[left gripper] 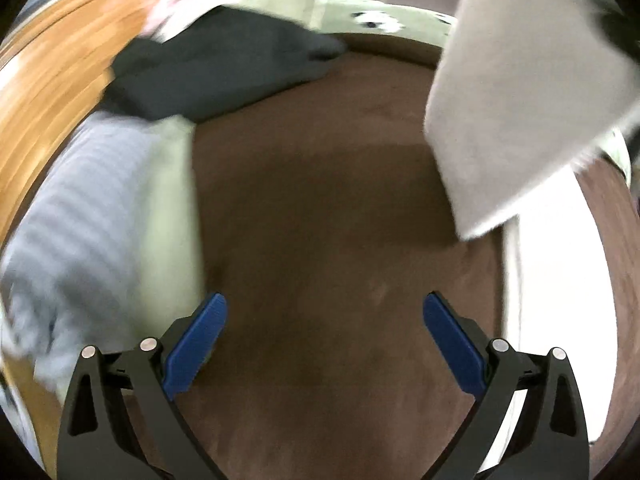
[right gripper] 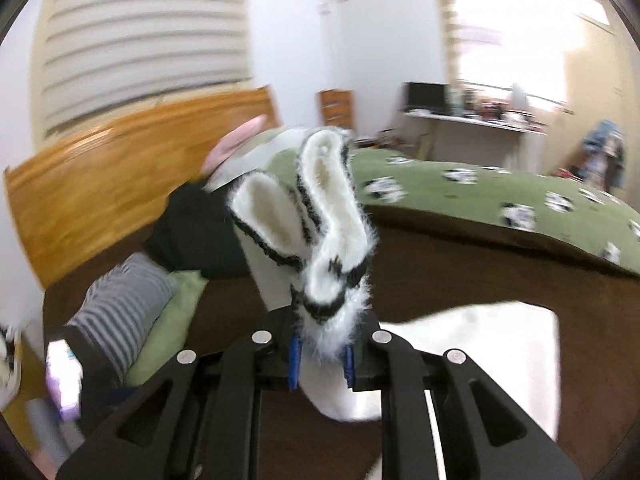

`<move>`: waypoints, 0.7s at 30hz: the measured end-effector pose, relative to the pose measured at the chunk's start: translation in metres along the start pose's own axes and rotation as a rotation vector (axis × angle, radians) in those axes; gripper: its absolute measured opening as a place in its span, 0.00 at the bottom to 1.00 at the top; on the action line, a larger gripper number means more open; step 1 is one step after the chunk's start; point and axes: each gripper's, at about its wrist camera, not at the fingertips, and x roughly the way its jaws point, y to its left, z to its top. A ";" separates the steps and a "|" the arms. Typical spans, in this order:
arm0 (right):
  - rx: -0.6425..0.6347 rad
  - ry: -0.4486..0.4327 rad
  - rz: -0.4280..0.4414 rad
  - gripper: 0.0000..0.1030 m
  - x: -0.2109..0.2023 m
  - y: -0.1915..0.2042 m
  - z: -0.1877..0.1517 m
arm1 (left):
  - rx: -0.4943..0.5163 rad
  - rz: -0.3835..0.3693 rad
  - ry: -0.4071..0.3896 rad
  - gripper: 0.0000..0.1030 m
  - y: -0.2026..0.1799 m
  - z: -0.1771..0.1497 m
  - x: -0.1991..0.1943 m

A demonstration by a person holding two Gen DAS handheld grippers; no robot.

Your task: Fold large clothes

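Fuzzy white garment (right gripper: 320, 216), black-trimmed edge, pinched in right gripper (right gripper: 322, 356); jaws nearly together, clamped on a bunched fold of the knit. Rest of garment hangs below and to 4 o'clock of the gripper in the right wrist view, a pale sheet over the brown blanket (right gripper: 520, 280). In the left wrist view, same white cloth (left gripper: 532, 92) at 1–2 o'clock, lifted clear of the bed, lower corner dangling.

Handling, judged: soft, limp, light for its bulk; no stiffness, so droops from any single hold. Fluffy pile likely grippy rather than slippery, though thick folds may creep out of narrow jaws. Not fragile, but loose fibres could snag. Best holds: trimmed hem or a corner, two points well apart to spread it flat.

Left gripper (left gripper: 325, 344) jaws wide apart, nothing between, pointing down at bare brown blanket.

Outward: dark folded garment (left gripper: 224, 68) at 11 o'clock, striped grey cloth (left gripper: 80, 232) at 9 o'clock, pale green cloth beside it, wooden headboard (left gripper: 52, 68) beyond. Green patterned bedcover (right gripper: 500, 192) at far side. Heavy motion blur.
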 end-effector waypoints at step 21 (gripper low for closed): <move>0.570 -0.066 -0.586 0.16 -0.171 -0.075 -0.129 | 0.518 -0.172 -0.166 0.94 -0.237 0.130 0.116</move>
